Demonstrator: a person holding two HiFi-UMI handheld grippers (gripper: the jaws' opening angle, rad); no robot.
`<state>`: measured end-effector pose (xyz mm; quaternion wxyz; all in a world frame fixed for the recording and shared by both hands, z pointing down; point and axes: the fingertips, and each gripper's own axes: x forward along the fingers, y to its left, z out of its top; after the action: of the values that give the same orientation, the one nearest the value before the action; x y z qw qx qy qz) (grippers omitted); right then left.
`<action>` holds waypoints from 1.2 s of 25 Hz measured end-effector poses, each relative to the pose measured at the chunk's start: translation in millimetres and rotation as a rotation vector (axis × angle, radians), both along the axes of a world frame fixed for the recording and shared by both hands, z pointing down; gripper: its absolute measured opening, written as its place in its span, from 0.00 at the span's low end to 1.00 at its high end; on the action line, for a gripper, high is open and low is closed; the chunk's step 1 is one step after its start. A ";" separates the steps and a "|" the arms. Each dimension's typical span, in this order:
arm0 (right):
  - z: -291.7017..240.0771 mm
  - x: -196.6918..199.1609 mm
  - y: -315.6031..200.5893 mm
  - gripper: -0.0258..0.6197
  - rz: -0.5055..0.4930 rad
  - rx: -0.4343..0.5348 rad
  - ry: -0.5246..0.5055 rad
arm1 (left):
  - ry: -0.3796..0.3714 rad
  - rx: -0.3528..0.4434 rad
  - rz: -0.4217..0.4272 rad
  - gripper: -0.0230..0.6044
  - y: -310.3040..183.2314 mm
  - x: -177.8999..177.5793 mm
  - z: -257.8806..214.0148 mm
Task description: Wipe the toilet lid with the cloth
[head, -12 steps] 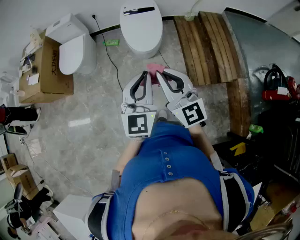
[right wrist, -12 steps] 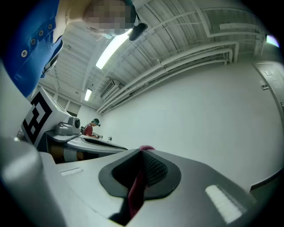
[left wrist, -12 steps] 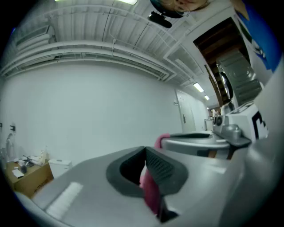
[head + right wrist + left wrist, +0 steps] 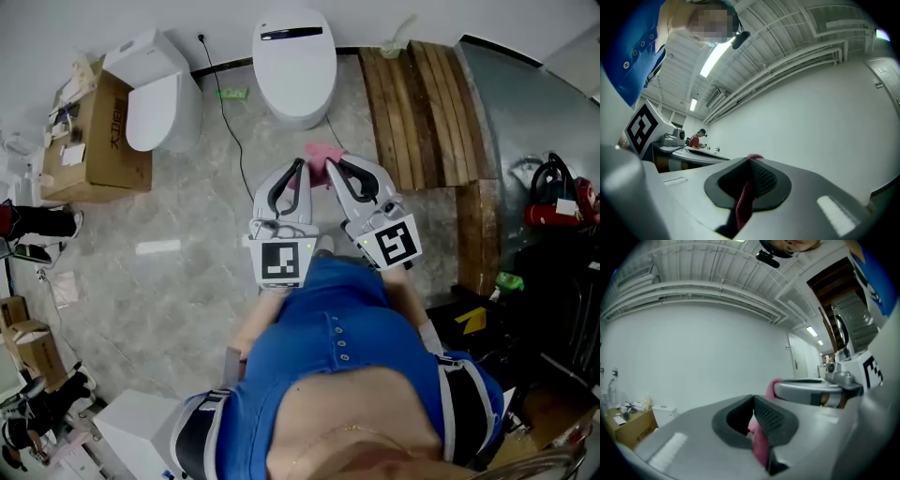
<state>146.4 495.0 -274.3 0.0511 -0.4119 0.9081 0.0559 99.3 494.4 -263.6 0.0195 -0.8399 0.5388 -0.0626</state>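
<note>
Since both claws are clenched on the same pink cloth, this reads as a two-point carry, not a wipe yet. left gripper: jaws pressed together, cloth pinched in the ribbed pads and trailing down toward the camera. right gripper: same story, jaws closed, a strip of cloth hanging out of the seam.

In the head view the two tips nearly meet. The cloth is bunched between and just beyond them, held up off the floor. My read: gripping at two points stops it flopping and lets it be spread flat once it reaches the surface.

Outward:
- toilet lid is shut, white, straight ahead of the tips but apart from them. No contact.
- Both gripper views look at wall and ceiling, so the claws are tilted upward, not aimed at the lid.
- A second toilet stands to the left against the wall, beside a cardboard box.
- A black cable runs over the floor between the two toilets.
- wooden planks lie to the right of the target toilet.

Next move, as I judge it: close the gap, tip the jaws down, lay the cloth on the lid.

Risks: the cable is near the approach path, and the cloth could slip out of one pinch if the hands drift apart.
</note>
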 end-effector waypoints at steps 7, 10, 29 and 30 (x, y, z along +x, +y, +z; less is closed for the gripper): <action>6.4 -16.6 -47.0 0.05 0.000 -0.012 0.008 | 0.030 -0.026 -0.026 0.04 -46.6 -26.8 12.6; 6.3 -34.3 -80.0 0.05 0.006 -0.009 0.014 | 0.038 -0.026 -0.026 0.04 -79.5 -47.0 14.0; -12.9 -158.3 -303.4 0.06 0.036 0.050 0.025 | 0.025 -0.024 0.066 0.04 -294.2 -199.0 26.3; -14.7 -159.7 -310.6 0.06 0.033 0.055 0.028 | 0.027 -0.025 0.061 0.04 -298.6 -203.7 26.6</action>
<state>-13.3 184.4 -289.0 0.0487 -0.4246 0.8998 0.0875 -104.4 195.8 -237.0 0.0036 -0.8569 0.5123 -0.0574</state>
